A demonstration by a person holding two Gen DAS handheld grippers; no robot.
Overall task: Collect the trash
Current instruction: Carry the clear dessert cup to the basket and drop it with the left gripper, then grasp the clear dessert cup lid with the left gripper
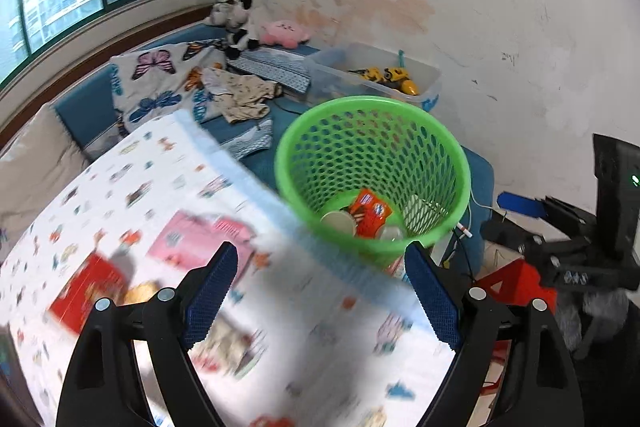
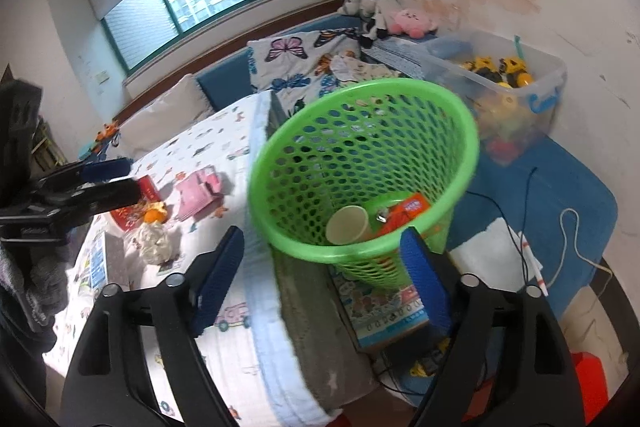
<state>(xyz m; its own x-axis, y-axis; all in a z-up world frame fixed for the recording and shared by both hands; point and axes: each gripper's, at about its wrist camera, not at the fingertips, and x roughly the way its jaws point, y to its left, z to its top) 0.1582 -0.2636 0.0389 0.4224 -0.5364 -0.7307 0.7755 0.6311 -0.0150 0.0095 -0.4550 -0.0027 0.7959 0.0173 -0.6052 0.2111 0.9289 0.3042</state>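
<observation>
On the bed at about 9 o'clock from your right hand-held gripper (image 2: pixel 322 273) lay the crumpled wrapper (image 2: pixel 151 241), just beyond your left hand-held gripper (image 2: pixel 108 183), the nearer one. Both stood open, empty. Green basket (image 2: pixel 460 115) sat at 12 o'clock.

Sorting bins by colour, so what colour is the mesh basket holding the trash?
Bright green basket, clearest in the right wrist view.

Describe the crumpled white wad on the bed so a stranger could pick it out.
Start at the bed's cartoon-print sheet, left of the green basket. Trash lies there in a cluster: a red packet, a pink packet, an orange piece. The wad lies nearest the camera, the only pale, crumpled, shapeless item among them.
</observation>
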